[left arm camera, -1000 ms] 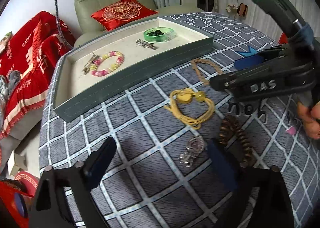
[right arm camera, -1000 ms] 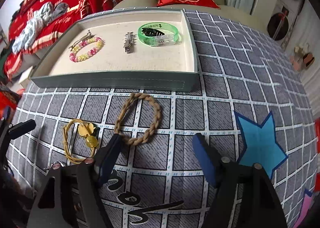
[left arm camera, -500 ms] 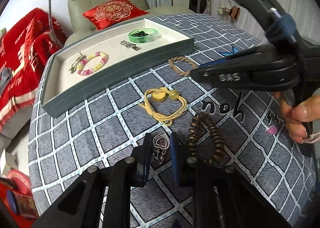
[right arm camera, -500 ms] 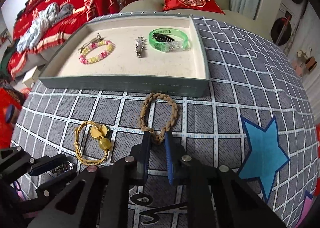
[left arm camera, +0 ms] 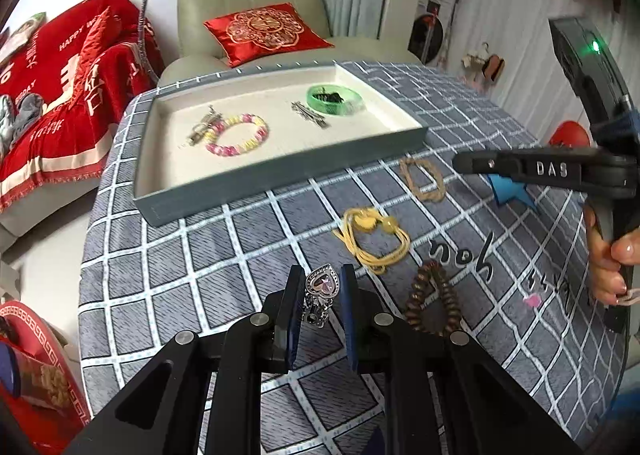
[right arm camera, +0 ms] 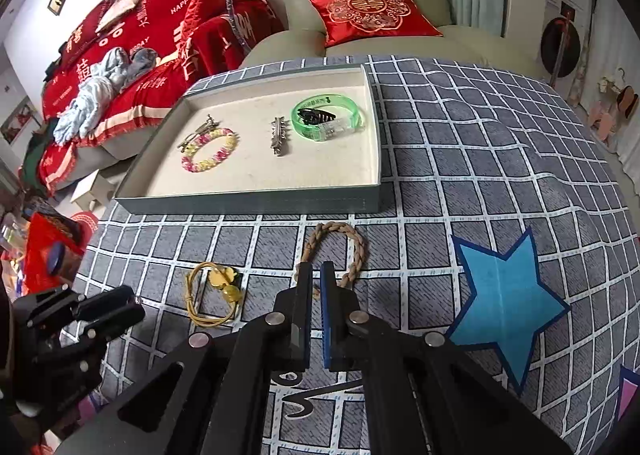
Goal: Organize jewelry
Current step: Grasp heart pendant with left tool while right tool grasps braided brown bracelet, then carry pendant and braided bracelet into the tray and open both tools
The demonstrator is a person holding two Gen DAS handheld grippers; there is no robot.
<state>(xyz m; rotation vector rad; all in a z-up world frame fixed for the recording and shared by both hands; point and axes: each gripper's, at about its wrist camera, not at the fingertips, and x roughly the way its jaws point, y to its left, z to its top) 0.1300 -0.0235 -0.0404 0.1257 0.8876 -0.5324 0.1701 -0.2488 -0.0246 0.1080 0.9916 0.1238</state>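
Left gripper (left arm camera: 320,283): pinching silver heart pendant (left arm camera: 321,282), lifted off checked cloth (left arm camera: 192,267).
Right gripper (right arm camera: 316,275): pressed together on braided tan bracelet (right arm camera: 336,251), near tray (right arm camera: 256,201).
Tray: beaded bracelet (right arm camera: 210,151), green bangle (right arm camera: 326,117), clip (right arm camera: 278,135).

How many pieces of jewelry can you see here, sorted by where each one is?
In the tray: 5
Loose on the tablecloth: 2
Held in the two grippers: 2
Total: 9
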